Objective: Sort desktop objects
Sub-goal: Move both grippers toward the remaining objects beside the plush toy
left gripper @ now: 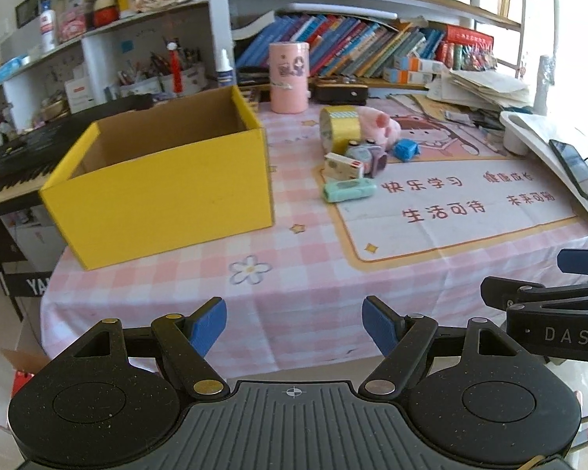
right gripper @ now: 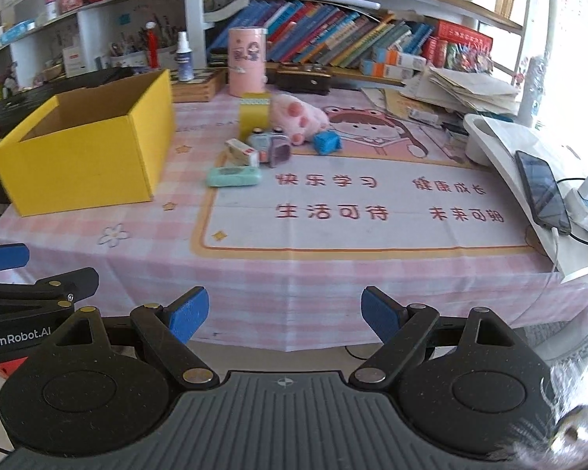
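Six desktop objects (right gripper: 254,145), one yellow box (right gripper: 82,156) — untouched

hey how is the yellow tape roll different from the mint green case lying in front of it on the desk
The yellow tape roll stands on edge; the mint green case lies flat. The roll is round and bulkier; the case is a low, rounded bar. The roll sits farther back against the pink plush toy; the case lies nearest the front of the cluster. Both rest on the pink checked tablecloth, right of the yellow box, untouched.
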`<action>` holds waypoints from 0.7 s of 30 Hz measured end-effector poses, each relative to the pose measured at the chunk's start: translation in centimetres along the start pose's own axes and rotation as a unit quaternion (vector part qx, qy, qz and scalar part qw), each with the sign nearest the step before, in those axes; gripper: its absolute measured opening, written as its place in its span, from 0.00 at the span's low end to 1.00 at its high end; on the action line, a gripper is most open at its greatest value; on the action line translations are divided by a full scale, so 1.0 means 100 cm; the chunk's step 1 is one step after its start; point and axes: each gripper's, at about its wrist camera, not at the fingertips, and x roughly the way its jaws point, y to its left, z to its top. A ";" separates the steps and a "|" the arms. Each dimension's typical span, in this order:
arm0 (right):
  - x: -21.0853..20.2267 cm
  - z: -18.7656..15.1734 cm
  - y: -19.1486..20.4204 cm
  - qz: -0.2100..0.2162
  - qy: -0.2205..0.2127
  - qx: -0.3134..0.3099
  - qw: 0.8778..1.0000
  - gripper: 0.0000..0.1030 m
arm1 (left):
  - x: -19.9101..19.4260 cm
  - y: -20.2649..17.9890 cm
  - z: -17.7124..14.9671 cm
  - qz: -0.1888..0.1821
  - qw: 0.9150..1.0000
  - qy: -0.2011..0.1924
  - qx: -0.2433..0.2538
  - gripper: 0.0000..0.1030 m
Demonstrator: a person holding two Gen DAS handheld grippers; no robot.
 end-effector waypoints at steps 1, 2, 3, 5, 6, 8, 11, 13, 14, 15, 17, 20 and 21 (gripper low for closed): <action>0.003 0.002 -0.005 -0.001 0.001 0.001 1.000 0.82 | 0.004 -0.004 0.003 -0.002 1.000 0.003 0.001 0.76; 0.005 0.005 -0.009 -0.002 0.001 0.003 1.000 0.82 | 0.007 -0.007 0.005 -0.004 1.000 0.004 0.002 0.76; 0.007 0.007 -0.013 -0.004 0.001 0.004 1.000 0.82 | 0.010 -0.011 0.008 -0.005 1.000 0.006 0.003 0.76; 0.013 0.013 -0.023 -0.006 0.002 0.005 1.000 0.82 | 0.018 -0.018 0.015 -0.005 1.000 0.008 0.003 0.76; 0.016 0.016 -0.027 -0.007 0.003 0.005 1.000 0.82 | 0.022 -0.022 0.018 -0.005 1.000 0.009 0.002 0.76; 0.024 0.023 -0.037 -0.007 0.005 0.004 1.000 0.82 | 0.031 -0.030 0.025 -0.006 1.000 0.012 -0.001 0.76; 0.036 0.033 -0.051 -0.004 0.007 0.001 1.000 0.82 | 0.044 -0.042 0.035 -0.005 1.000 0.017 -0.004 0.76; 0.045 0.041 -0.061 -0.001 0.007 -0.002 1.000 0.82 | 0.053 -0.049 0.042 -0.002 1.000 0.019 -0.005 0.76; 0.048 0.044 -0.064 0.000 0.007 -0.004 1.000 0.82 | 0.057 -0.053 0.045 0.001 1.000 0.020 -0.007 0.76; 0.053 0.047 -0.069 0.002 0.006 -0.007 1.000 0.82 | 0.062 -0.057 0.048 0.004 1.000 0.022 -0.010 0.76; 0.060 0.053 -0.077 0.006 0.005 -0.012 1.000 0.82 | 0.070 -0.064 0.054 0.011 1.000 0.025 -0.014 0.76; 0.069 0.061 -0.089 0.013 0.002 -0.019 1.000 0.82 | 0.080 -0.073 0.061 0.026 0.999 0.026 -0.020 0.76; 0.072 0.064 -0.093 0.016 0.001 -0.020 1.000 0.82 | 0.084 -0.076 0.064 0.031 0.999 0.025 -0.022 0.76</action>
